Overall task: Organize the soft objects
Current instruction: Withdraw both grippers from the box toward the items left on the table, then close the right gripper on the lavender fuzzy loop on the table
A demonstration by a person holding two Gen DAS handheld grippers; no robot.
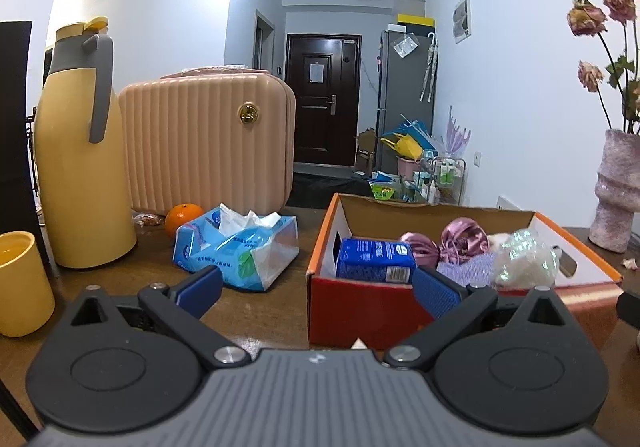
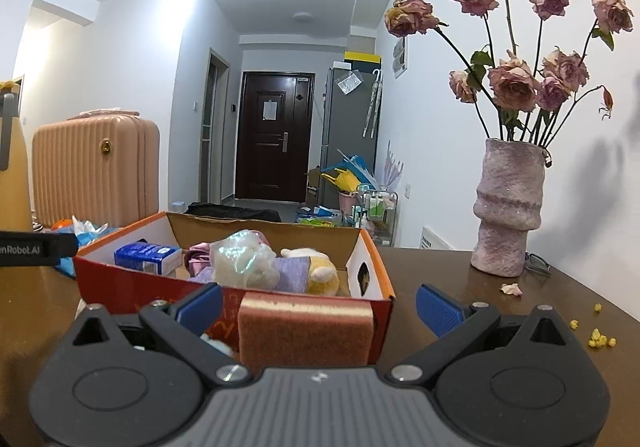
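Gaping right tongs [image 2: 318, 309] straddle sponge [image 2: 306, 331] against box [image 2: 372, 259] edge

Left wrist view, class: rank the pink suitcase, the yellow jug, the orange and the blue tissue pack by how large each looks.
1. pink suitcase
2. yellow jug, close behind; it stands nearer the camera, so true size is unsure
3. blue tissue pack
4. orange, partly hidden by the pack
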